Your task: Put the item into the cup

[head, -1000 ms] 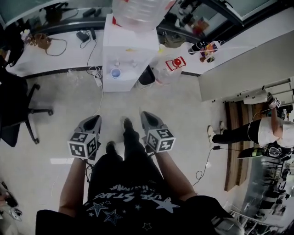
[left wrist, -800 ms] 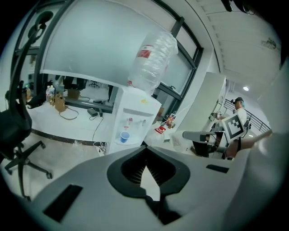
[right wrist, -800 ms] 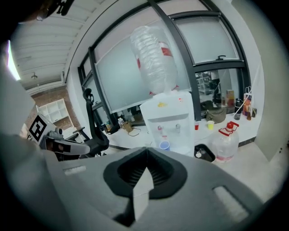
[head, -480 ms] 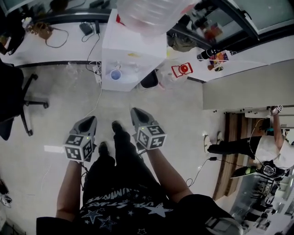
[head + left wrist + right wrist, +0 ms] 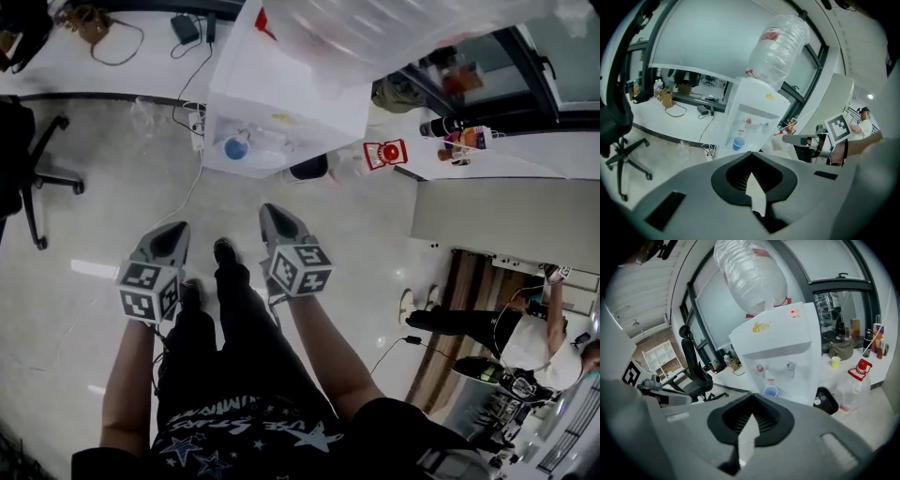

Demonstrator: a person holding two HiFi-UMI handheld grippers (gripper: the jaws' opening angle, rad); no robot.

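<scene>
A blue cup stands in the tap recess of a white water dispenser with a big clear bottle on top. The cup also shows in the left gripper view and in the right gripper view, straight ahead of both jaws and well beyond them. My left gripper and right gripper are held low over the floor, either side of the person's legs, pointing at the dispenser. Both are shut with nothing between the jaws. No item for the cup is in view.
A black bin and a clear jug with a red cap sit right of the dispenser. Cables and a power strip lie at its left. An office chair stands far left. Another person is at the right.
The person has walked forward: the dispenser and cup are closer and larger in the head view. Both grippers stay shut and keep their places beside the legs.
</scene>
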